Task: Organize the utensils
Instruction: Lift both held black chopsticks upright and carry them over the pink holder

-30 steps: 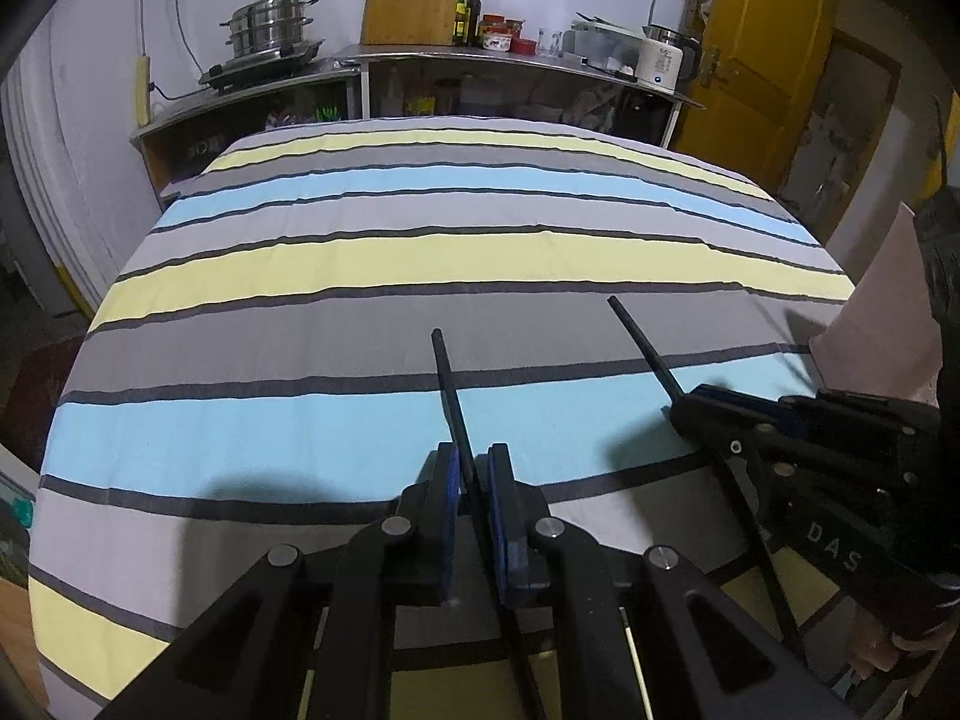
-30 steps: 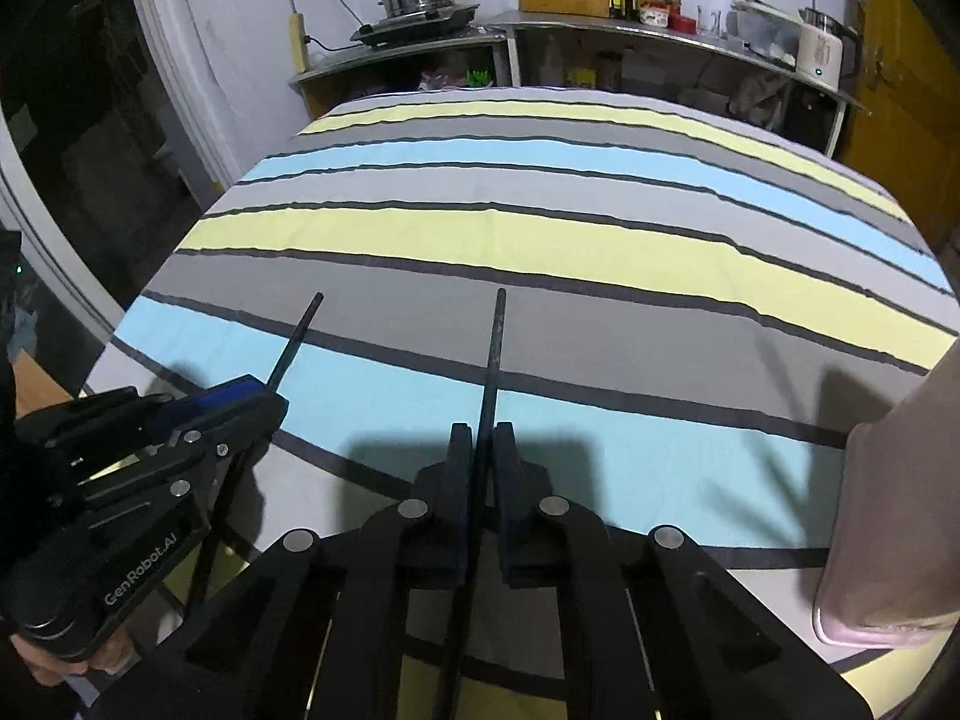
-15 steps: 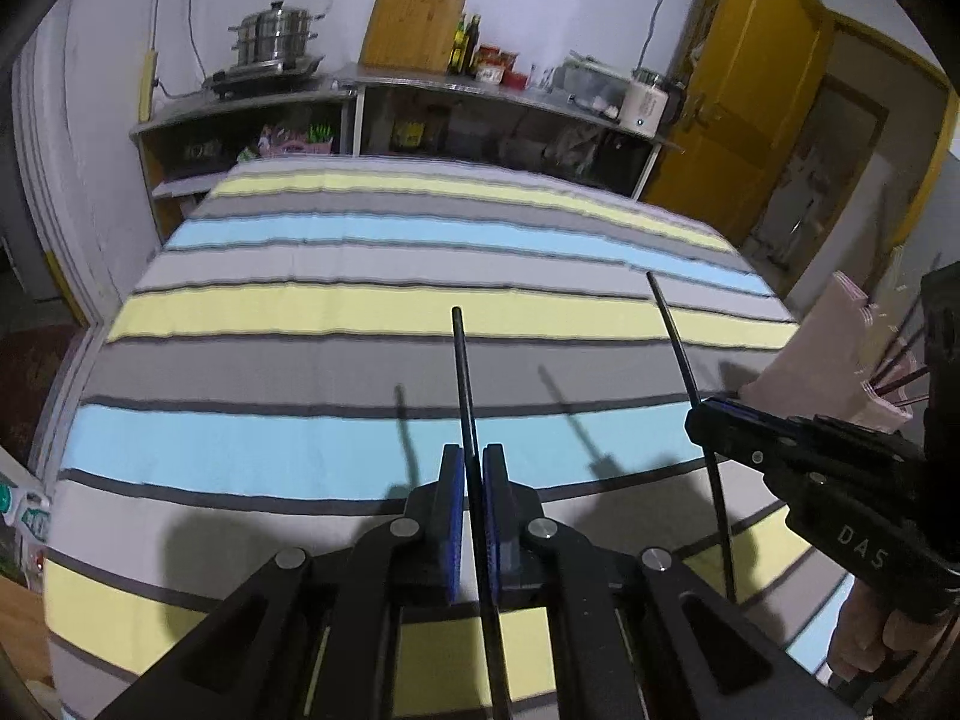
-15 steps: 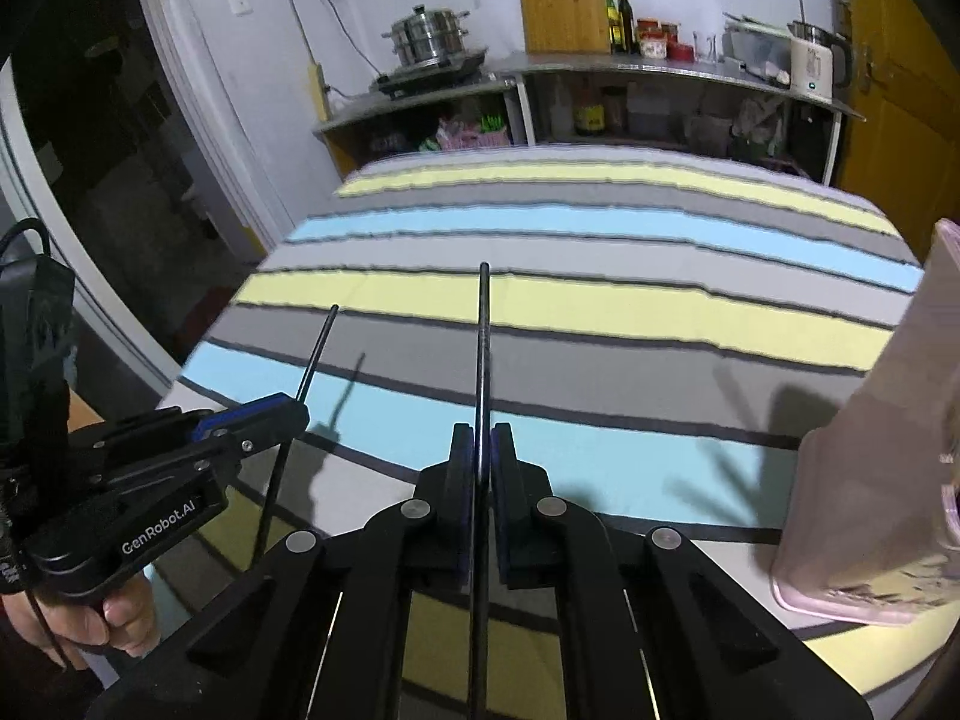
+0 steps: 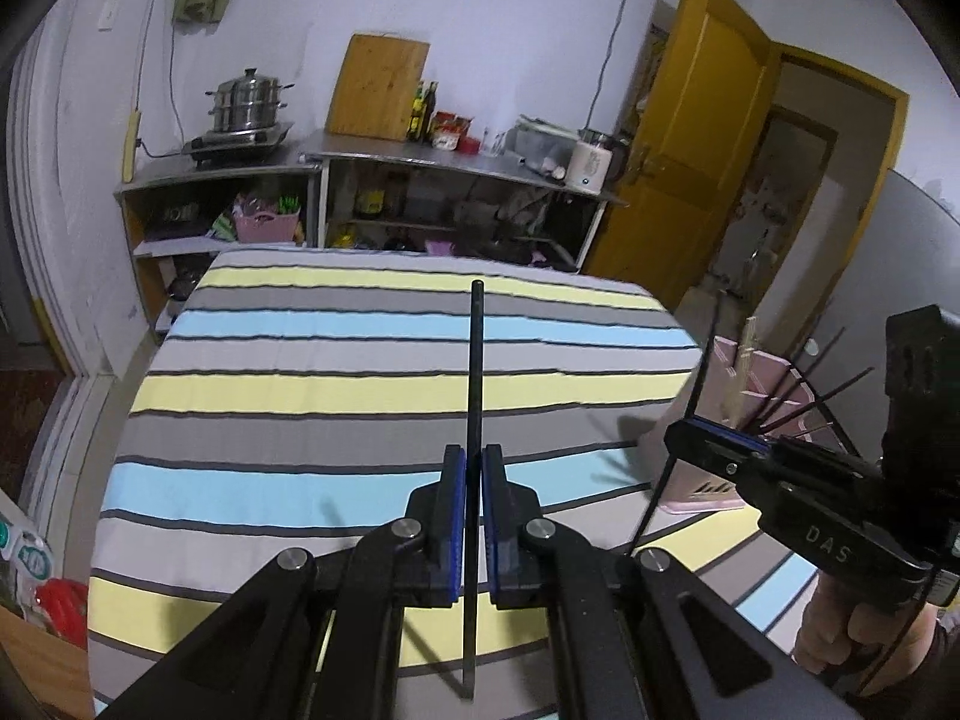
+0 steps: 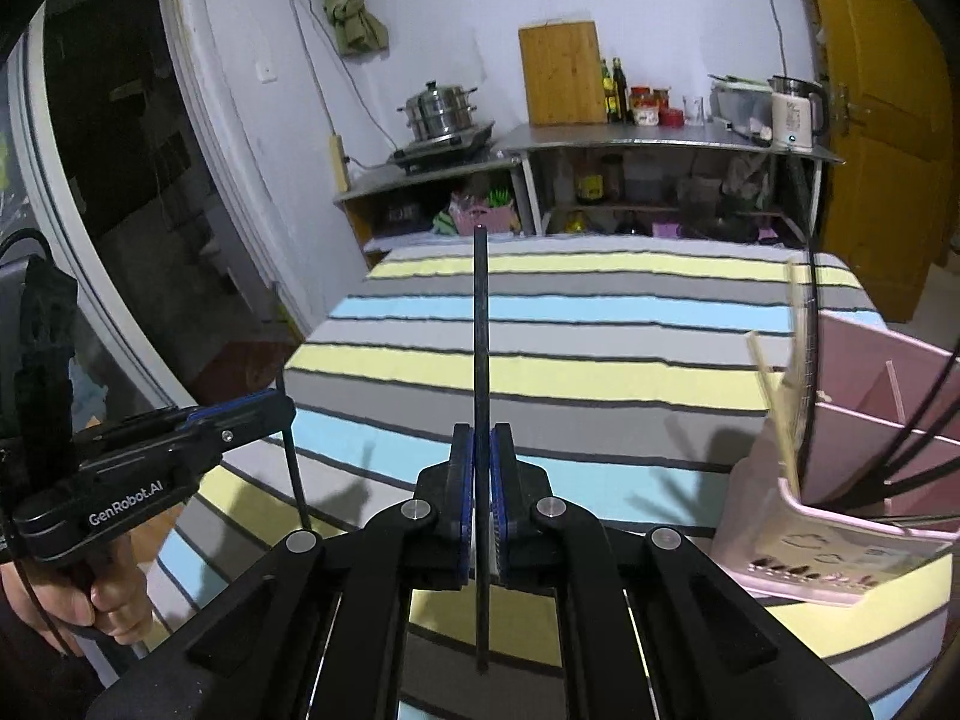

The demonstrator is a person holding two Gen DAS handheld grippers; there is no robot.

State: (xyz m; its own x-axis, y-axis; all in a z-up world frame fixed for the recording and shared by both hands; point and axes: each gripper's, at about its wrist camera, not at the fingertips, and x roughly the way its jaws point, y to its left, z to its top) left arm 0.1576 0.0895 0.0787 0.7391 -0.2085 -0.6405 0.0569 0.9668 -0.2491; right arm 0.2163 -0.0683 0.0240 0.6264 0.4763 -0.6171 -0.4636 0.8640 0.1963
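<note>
My left gripper [image 5: 472, 459] is shut on a black chopstick [image 5: 476, 372] that points forward above the striped table. My right gripper [image 6: 482, 438] is shut on a second black chopstick [image 6: 480, 324], also held clear of the table. A pink divided utensil holder [image 6: 852, 468] stands at the table's right, with several black chopsticks and pale wooden ones leaning in it; it also shows in the left wrist view [image 5: 756, 408]. The right gripper shows in the left wrist view [image 5: 714, 438], close beside the holder. The left gripper shows in the right wrist view [image 6: 252, 414], to the left.
The table wears a striped cloth [image 5: 390, 384] in yellow, blue and grey. Behind it stands a steel counter [image 5: 456, 156] with a steamer pot [image 5: 249, 99], a cutting board [image 5: 378, 87], bottles and a kettle. A yellow door [image 5: 696, 156] is at the right.
Both grippers have lifted and tilted up with their chopsticks, away from the cloth. The pink holder has come into view at the right.
</note>
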